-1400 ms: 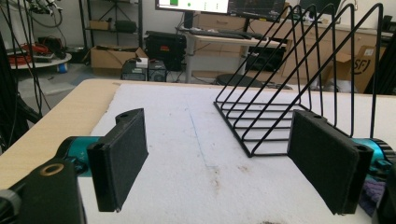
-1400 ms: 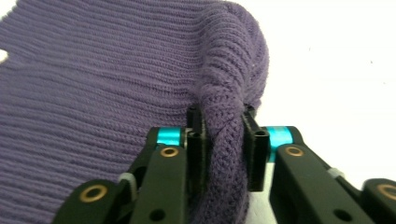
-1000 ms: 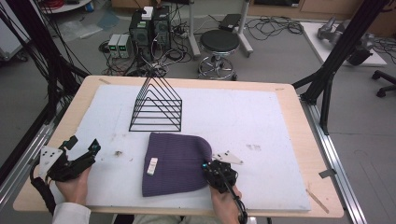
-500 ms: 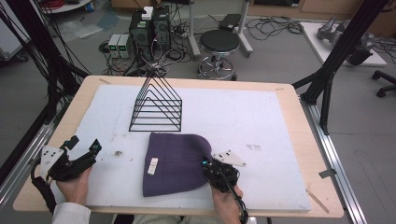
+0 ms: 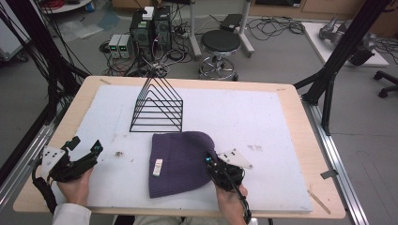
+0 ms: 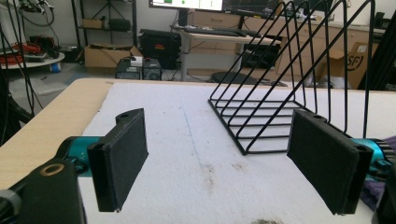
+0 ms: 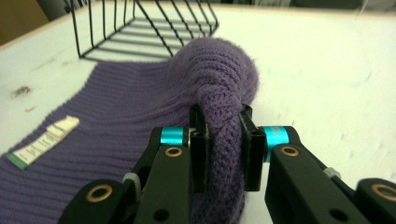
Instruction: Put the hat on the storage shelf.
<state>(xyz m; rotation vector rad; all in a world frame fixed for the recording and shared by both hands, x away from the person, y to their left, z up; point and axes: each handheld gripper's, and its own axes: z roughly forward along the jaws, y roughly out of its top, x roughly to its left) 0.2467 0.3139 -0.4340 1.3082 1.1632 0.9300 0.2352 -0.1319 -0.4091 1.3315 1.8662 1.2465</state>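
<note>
The purple hat (image 5: 180,159) is soft knitted wool with bumpy ribs, a bit fuzzy. A small white label (image 5: 157,167) on it looks like thin cloth or paper. The rack (image 5: 157,107) is thin black wire, smooth and a little shiny. The table (image 5: 300,117) has a pale wood edge, and a white mat (image 5: 263,126) on top looks rough and matt, with dirty marks. The right gripper (image 7: 219,144) is black plastic with shiny blue metal rings. The left gripper (image 6: 219,161) has dull, grainy black pads (image 6: 123,156).
</note>
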